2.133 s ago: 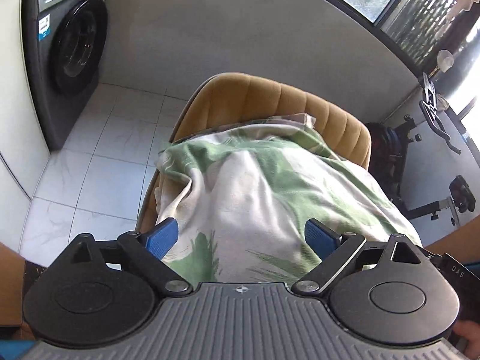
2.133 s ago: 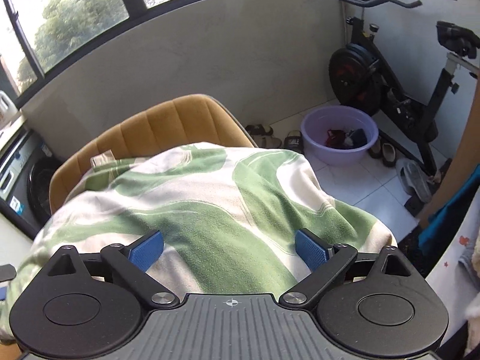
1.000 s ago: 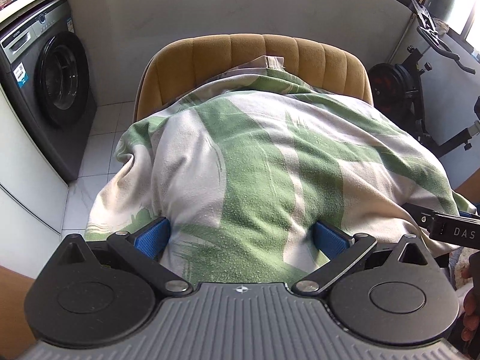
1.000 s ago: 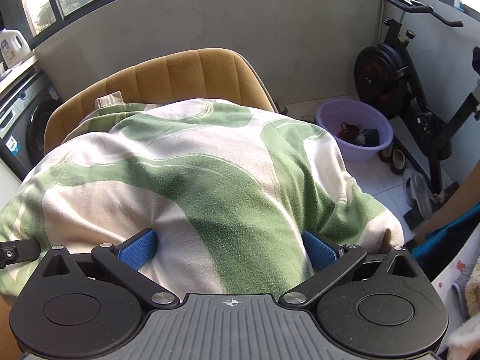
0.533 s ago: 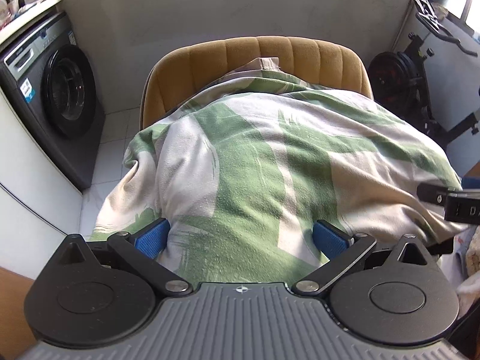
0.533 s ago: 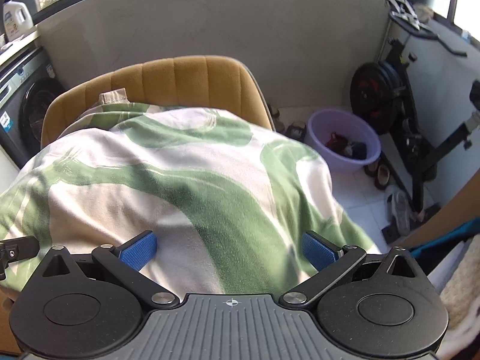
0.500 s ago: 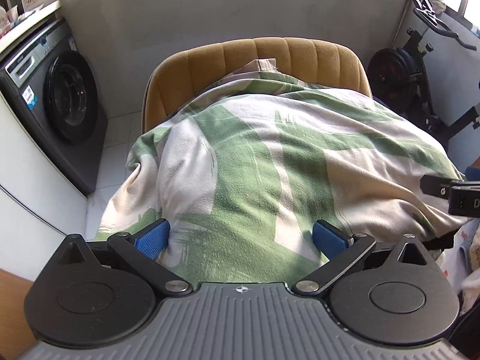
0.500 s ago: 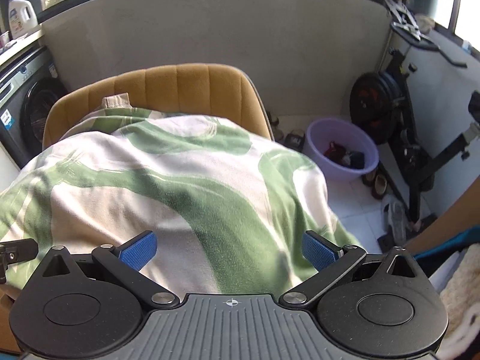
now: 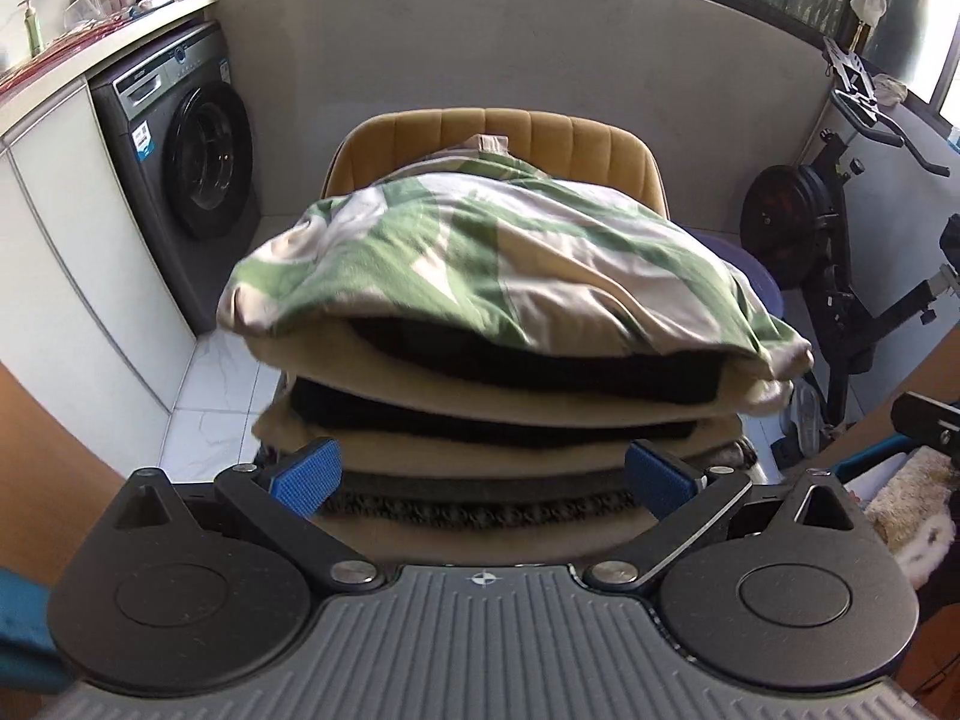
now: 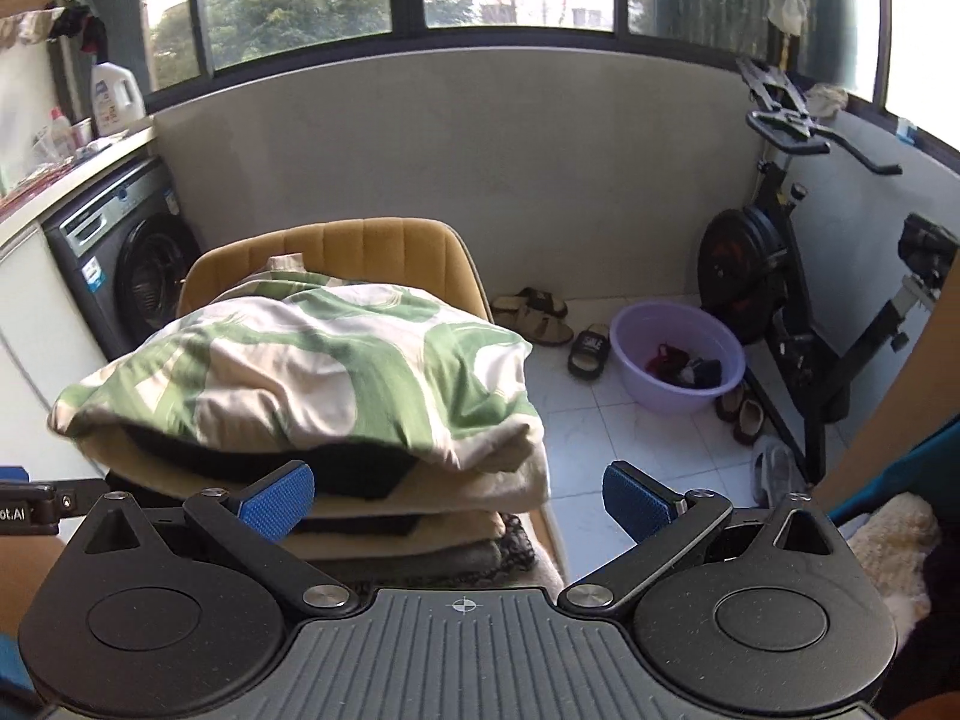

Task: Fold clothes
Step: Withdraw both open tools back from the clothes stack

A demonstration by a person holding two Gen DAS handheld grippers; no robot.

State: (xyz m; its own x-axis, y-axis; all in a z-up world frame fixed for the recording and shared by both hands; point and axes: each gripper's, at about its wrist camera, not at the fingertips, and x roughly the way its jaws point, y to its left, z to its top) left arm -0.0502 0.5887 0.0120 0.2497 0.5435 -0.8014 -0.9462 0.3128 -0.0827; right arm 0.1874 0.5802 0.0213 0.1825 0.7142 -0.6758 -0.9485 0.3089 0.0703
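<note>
- Green-and-cream folded garment [image 9: 498, 264] tops the clothes stack [image 9: 480, 414] on the mustard chair [image 9: 498, 126], frame centre.
- My left gripper [image 9: 480, 474] and right gripper [image 10: 459, 492]: fingers spread, holding nothing.
- Looks soft, light, floppy; I'd pinch a folded edge.

Legible text is scarce. Right wrist view: white letters "ot.AI", cut off by the frame edge, on the black gripper part [image 10: 36, 514] at far left. Washing machine [image 9: 180, 144] labels and detergent bottle [image 10: 117, 97] print are unreadable.
</note>
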